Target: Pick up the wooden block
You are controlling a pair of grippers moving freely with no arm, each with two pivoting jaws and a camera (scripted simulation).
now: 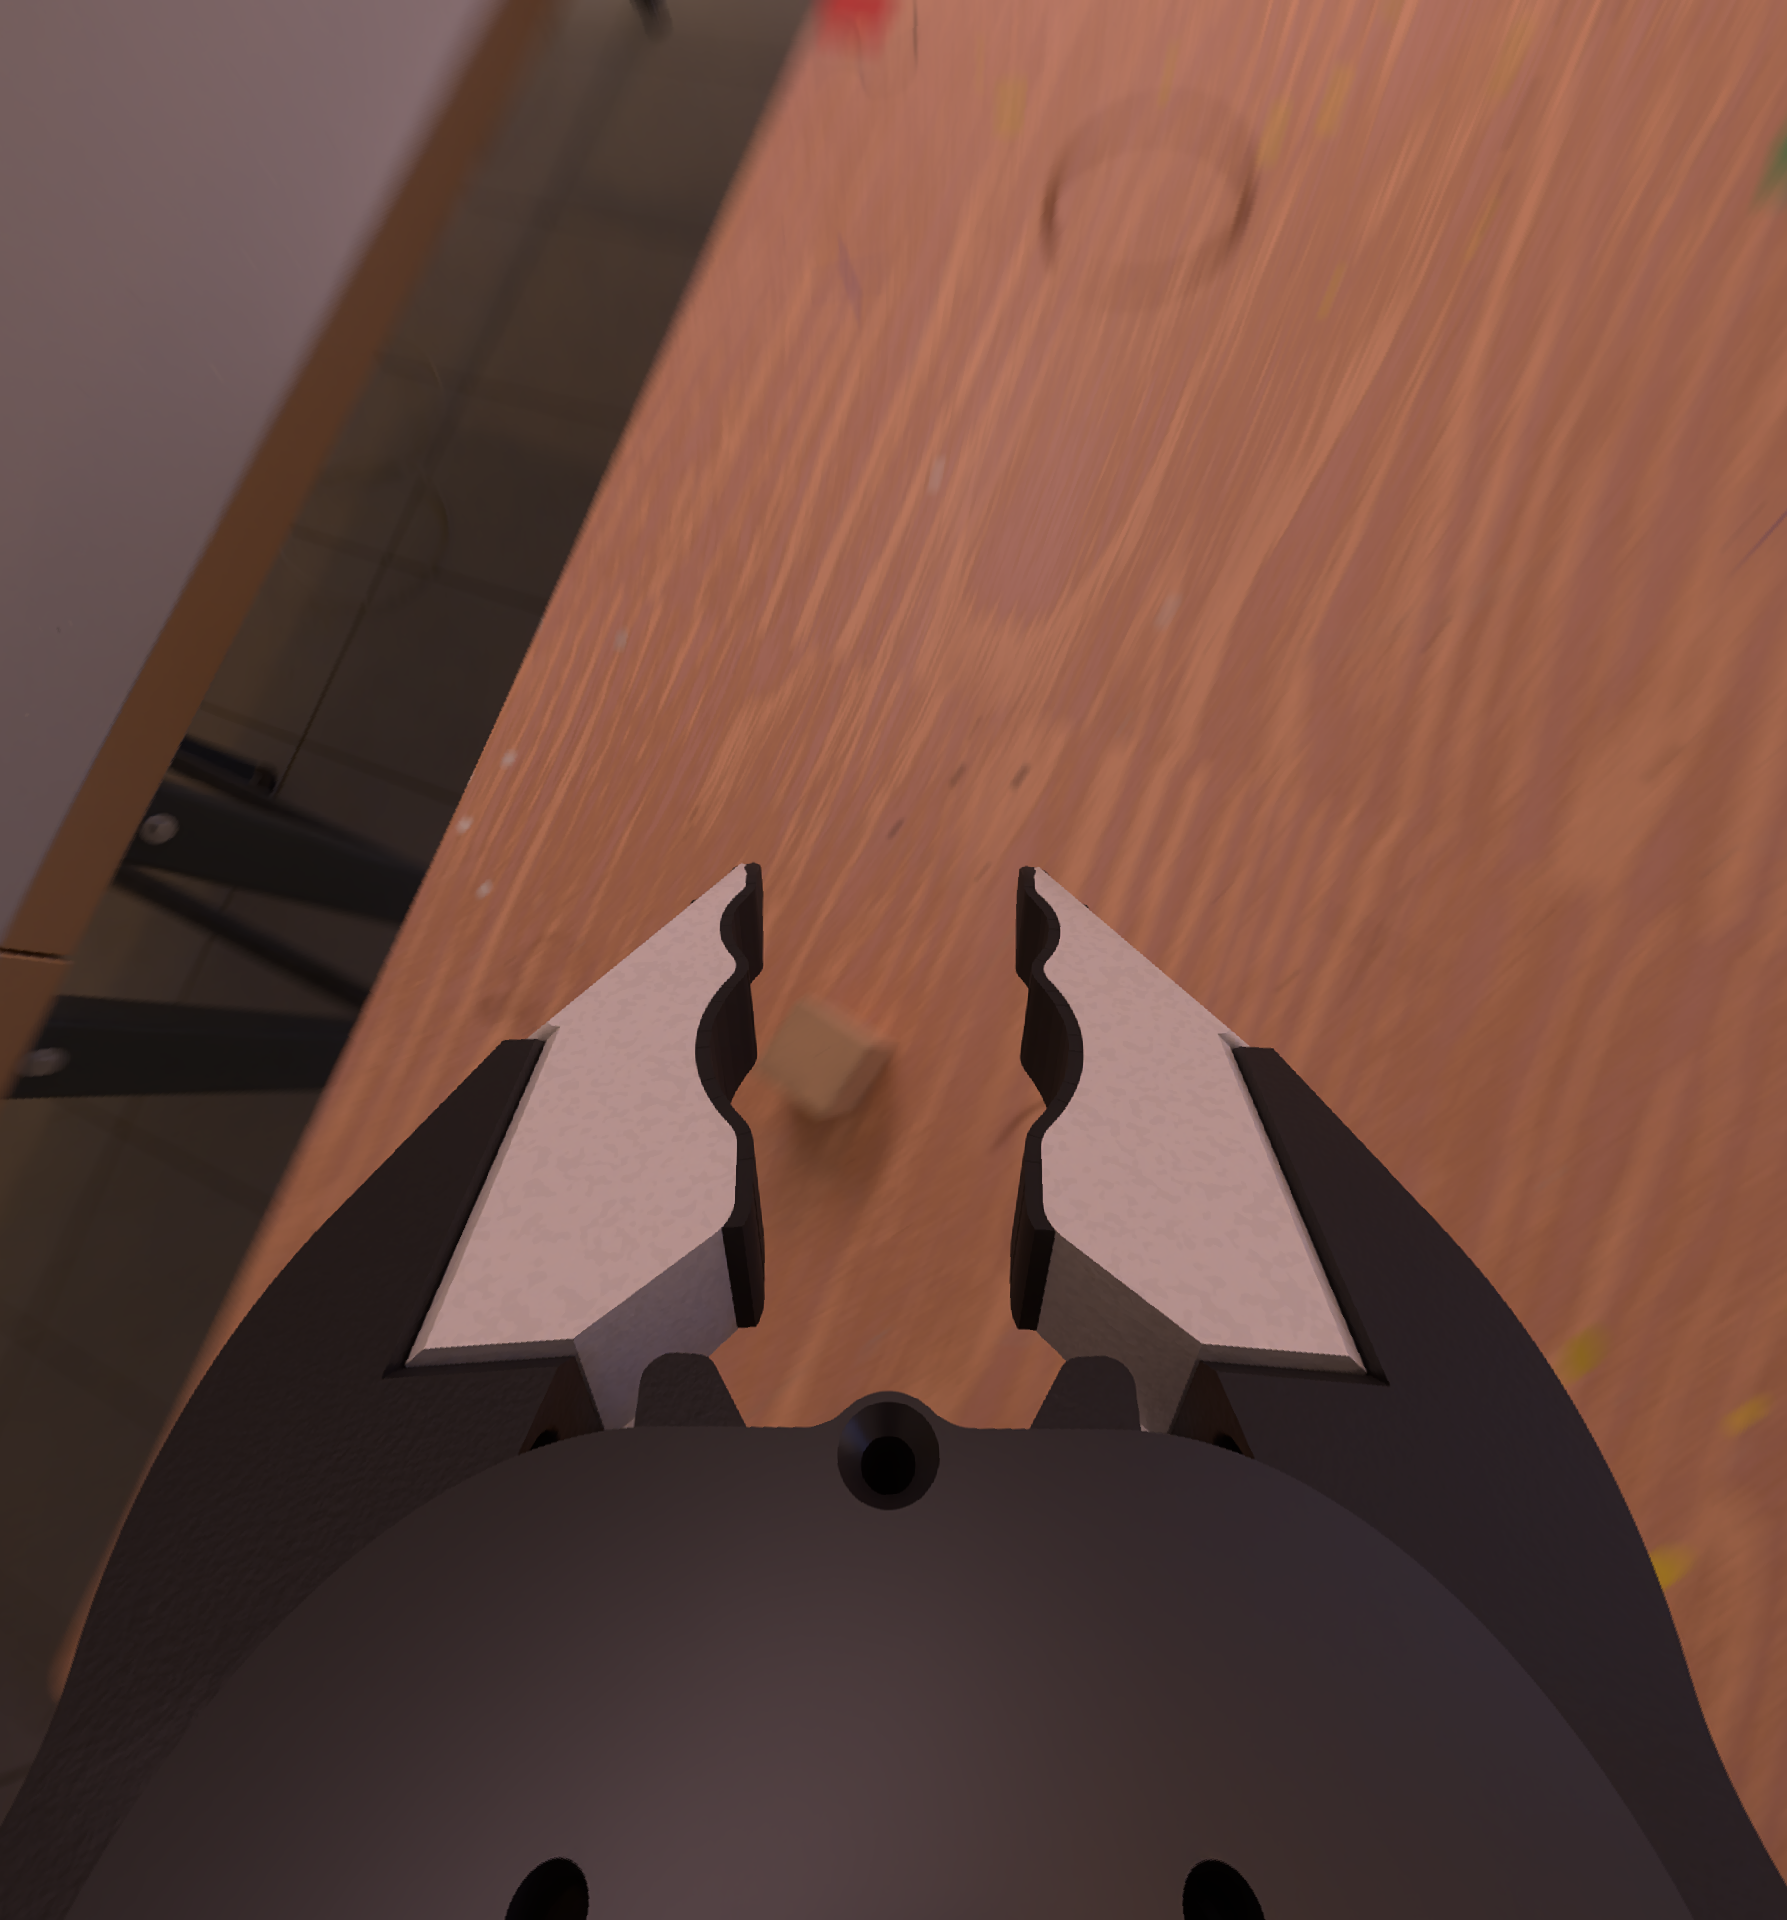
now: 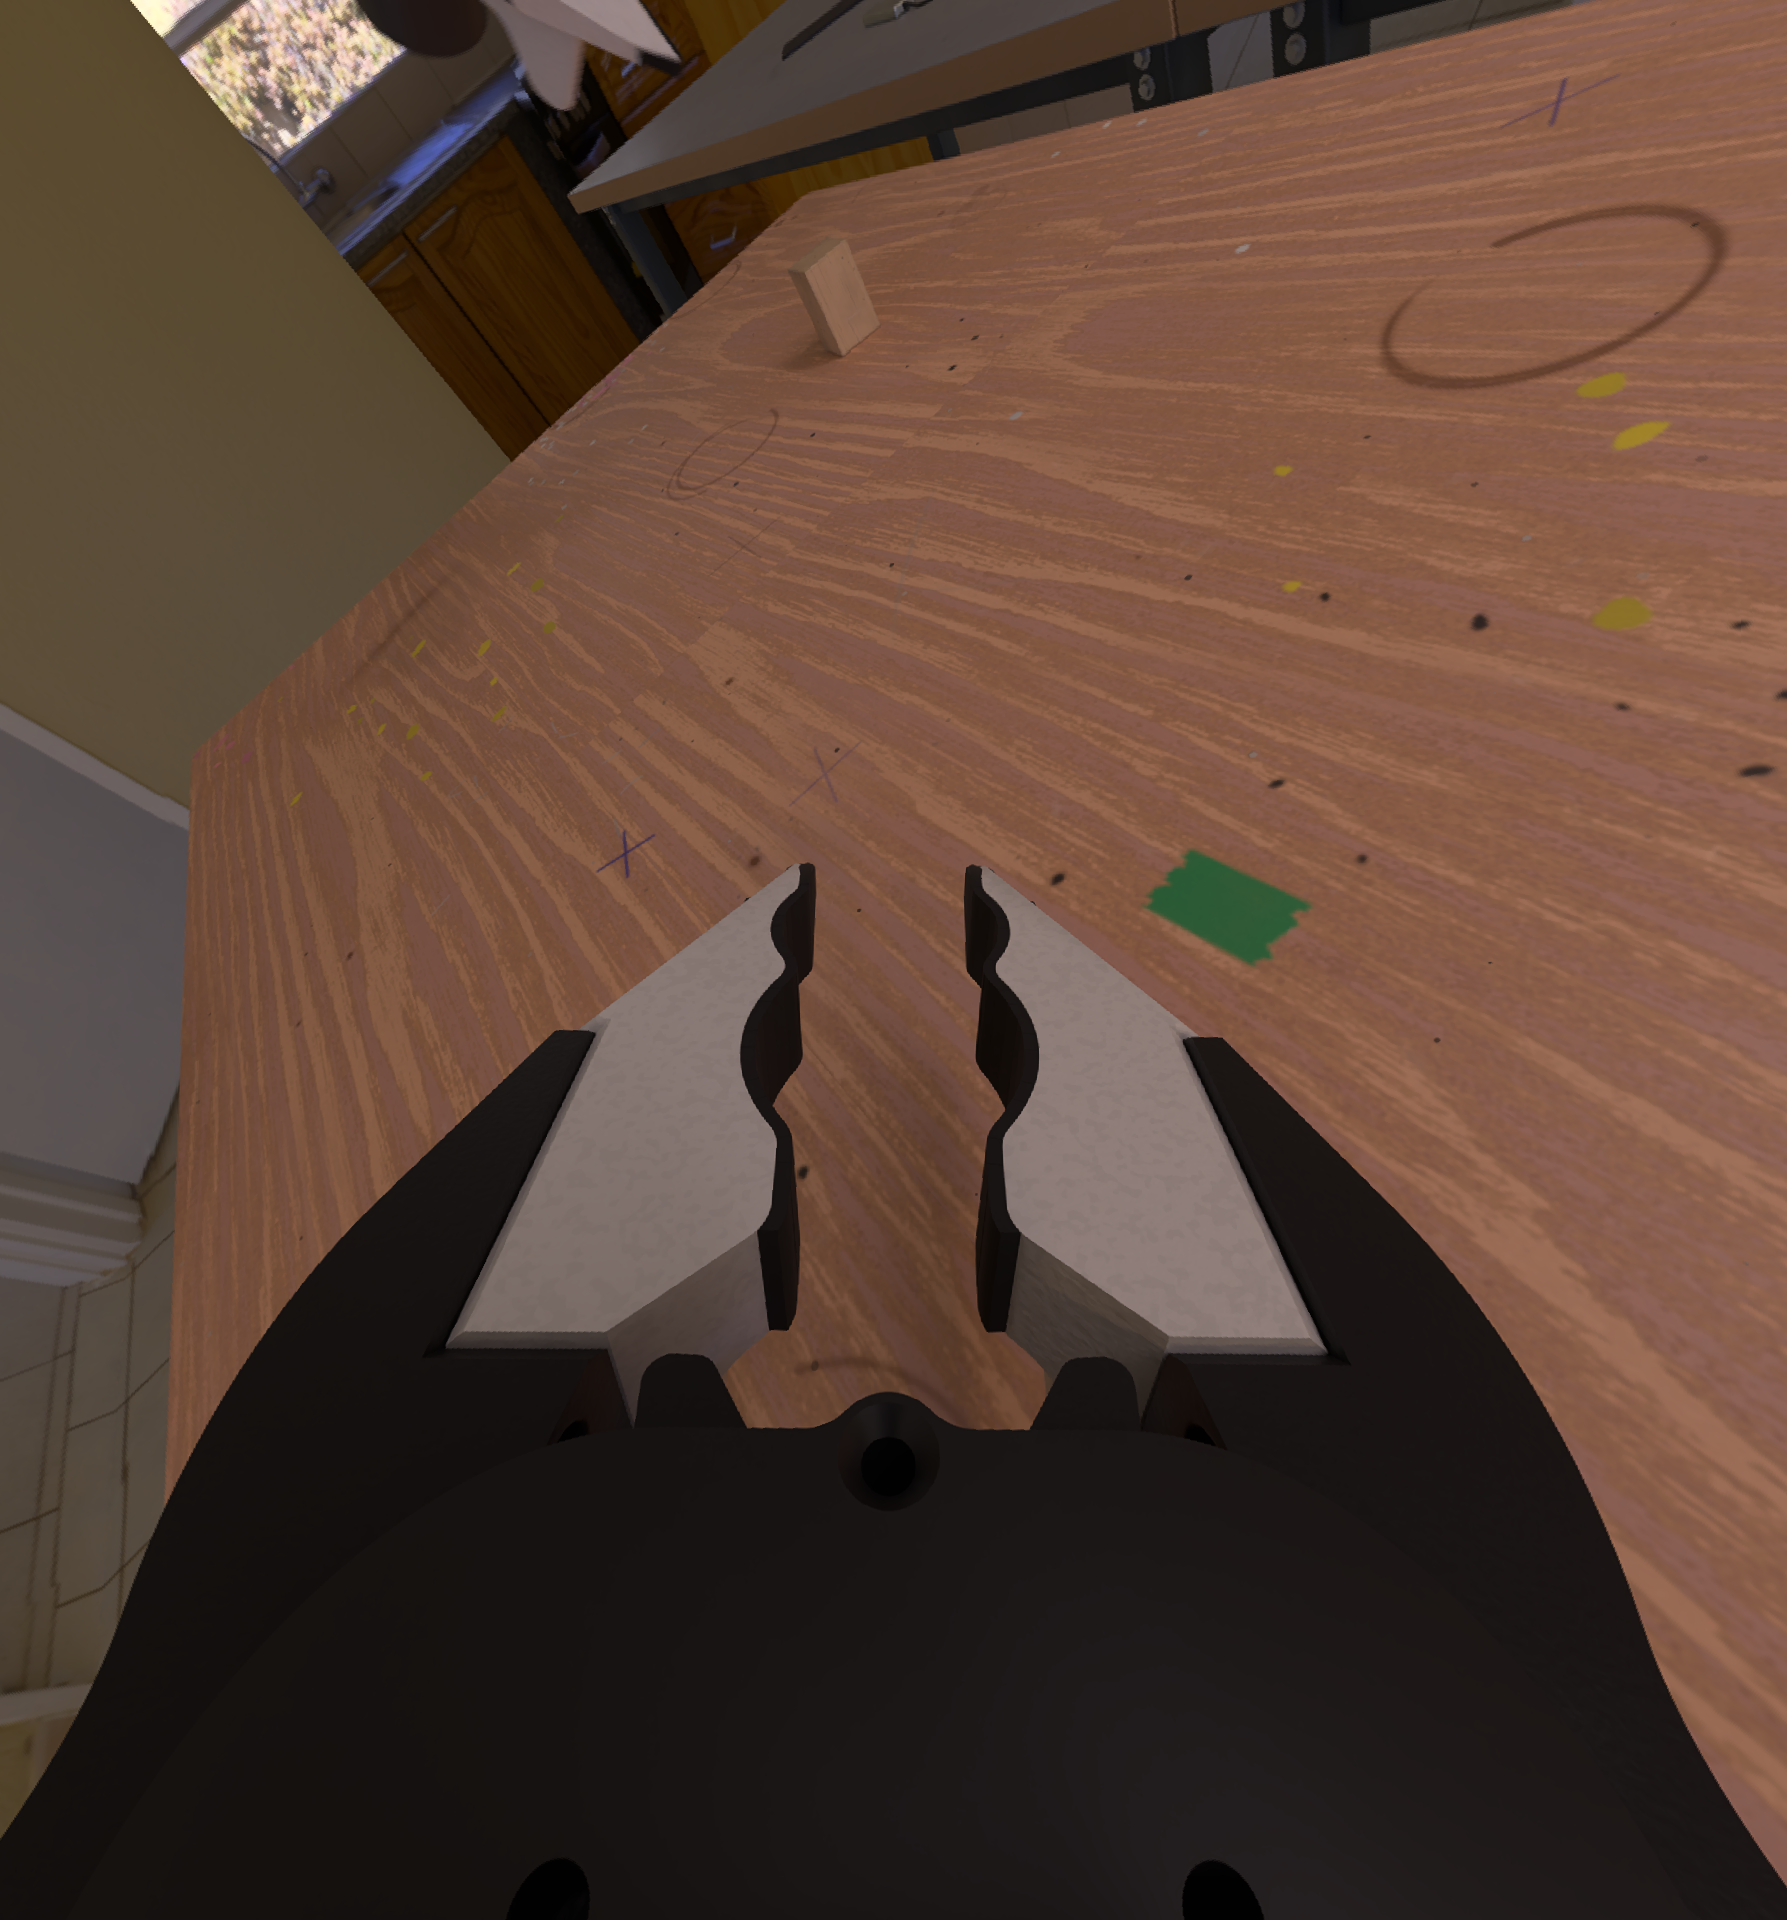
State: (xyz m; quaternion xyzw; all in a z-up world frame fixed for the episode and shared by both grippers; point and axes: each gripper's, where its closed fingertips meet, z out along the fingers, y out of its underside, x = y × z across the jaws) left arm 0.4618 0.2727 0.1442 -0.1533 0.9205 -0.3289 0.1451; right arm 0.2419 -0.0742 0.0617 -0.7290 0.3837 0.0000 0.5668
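Observation:
A small light wooden block (image 1: 824, 1060) lies on the brown wooden table (image 1: 1284, 623), blurred, seen through the gap of my left gripper (image 1: 889, 883), nearer its left finger. The left gripper is open and hangs above the block, not touching it. In the right wrist view the same block (image 2: 833, 296) stands on edge far off near the table's far left edge. My right gripper (image 2: 889, 883) is open and empty, low over the table (image 2: 1180, 623), far from the block. The left gripper (image 2: 546, 42) shows in part at the top of the right wrist view, above the block.
The table edge (image 1: 515, 748) runs diagonally left of the block, with floor and dark metal frame beyond. A green patch (image 2: 1227, 906) and a dark ring mark (image 2: 1554, 296) are on the tabletop. A second table (image 2: 868, 94), cabinets and a yellow wall stand behind.

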